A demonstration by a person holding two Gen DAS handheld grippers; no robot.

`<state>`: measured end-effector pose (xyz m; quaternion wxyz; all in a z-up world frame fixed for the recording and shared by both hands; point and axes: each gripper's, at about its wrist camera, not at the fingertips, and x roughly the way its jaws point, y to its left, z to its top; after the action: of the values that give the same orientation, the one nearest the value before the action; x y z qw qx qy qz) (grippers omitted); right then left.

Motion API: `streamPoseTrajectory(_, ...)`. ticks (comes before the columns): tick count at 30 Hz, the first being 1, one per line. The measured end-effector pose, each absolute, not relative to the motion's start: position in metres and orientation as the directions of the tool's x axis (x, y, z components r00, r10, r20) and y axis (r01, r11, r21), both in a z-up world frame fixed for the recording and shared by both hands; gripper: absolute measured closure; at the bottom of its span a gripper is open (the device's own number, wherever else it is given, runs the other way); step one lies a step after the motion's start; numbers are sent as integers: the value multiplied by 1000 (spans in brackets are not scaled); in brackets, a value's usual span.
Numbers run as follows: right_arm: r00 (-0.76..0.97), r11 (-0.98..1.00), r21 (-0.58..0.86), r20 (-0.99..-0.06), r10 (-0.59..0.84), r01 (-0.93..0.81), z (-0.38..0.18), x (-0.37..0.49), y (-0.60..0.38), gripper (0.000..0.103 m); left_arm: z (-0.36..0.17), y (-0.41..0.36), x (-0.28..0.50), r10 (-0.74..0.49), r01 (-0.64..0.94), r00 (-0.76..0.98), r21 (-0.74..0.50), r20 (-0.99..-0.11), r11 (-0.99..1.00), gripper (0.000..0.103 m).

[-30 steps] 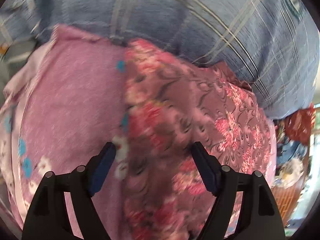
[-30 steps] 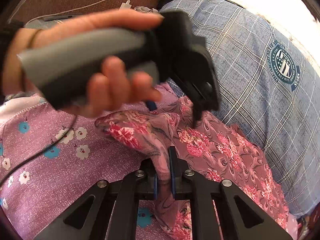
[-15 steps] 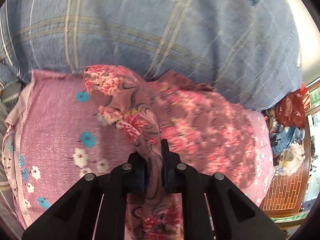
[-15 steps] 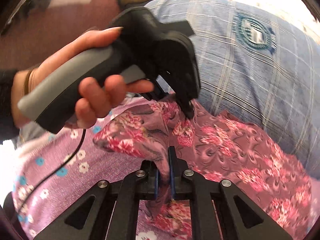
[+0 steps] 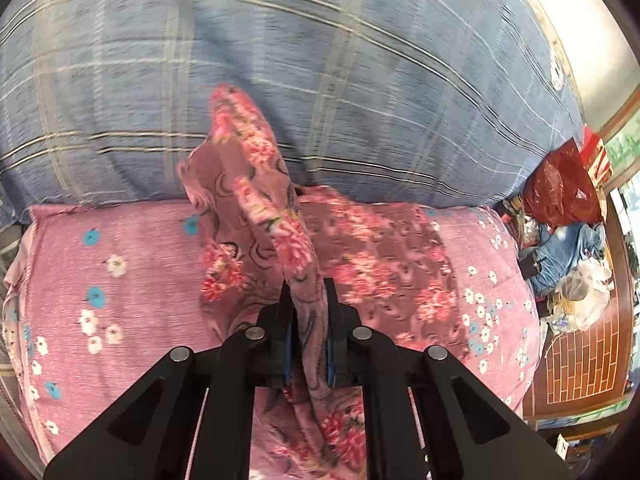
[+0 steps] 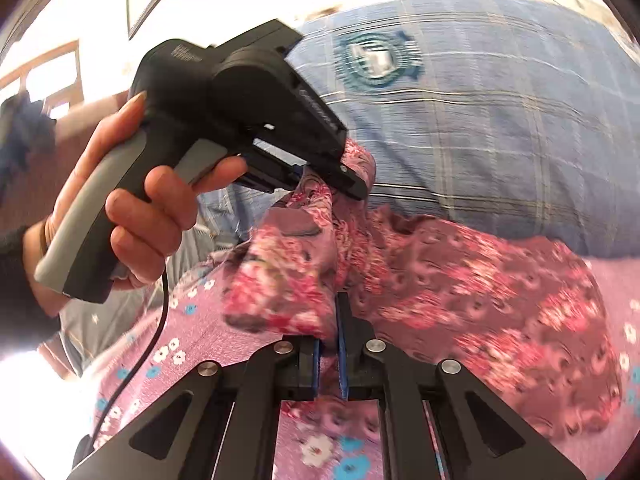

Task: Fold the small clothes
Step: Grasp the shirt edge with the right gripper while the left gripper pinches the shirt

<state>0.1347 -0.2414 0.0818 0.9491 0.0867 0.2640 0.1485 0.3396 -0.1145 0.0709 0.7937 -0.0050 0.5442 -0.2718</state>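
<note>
Across the bed, a blue plaid sheet [image 5: 360, 92] with a round teal emblem [image 6: 374, 60] covers the far part, and a pink cloth with small blue and white flowers [image 5: 120, 264] lies spread on the near part. On that pink cloth rests the floral maroon garment [image 5: 380, 264], part flat and part pulled up into a ridge. The left gripper [image 5: 308, 344] has its blue pads pressed together on a bunched fold of the garment, and the fold rises away from it in a tall peak toward the plaid sheet. The right gripper [image 6: 329, 354] pinches another fold of the same garment close to its tips. In the right wrist view a hand [image 6: 132, 216] grips the grey handle of the left gripper, with a black cable [image 6: 160, 320] hanging below it. A second ago the left gripper stood spread wide above the garment with nothing between its pads; now it is clamped on the cloth, and more of the pink cloth shows around the garment. Beyond the bed's right edge are a red bag [image 5: 560, 188], blue clothing [image 5: 568, 248] and a white plastic bag [image 5: 584, 296] on a brick-patterned floor [image 5: 580, 364]
</note>
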Motion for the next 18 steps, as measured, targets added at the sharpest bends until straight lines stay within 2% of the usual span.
streamPoseTrajectory(7,831,919,359,-452,324,-163,78,119,-304,97,66,-180,326,-424,466,243,-278,-872,840,95)
streamPoseTrajectory(18,839,868,494,-453,301,-45,48,101,-391,97,5,-294,306,-370,522,134,-252,-919,815,97)
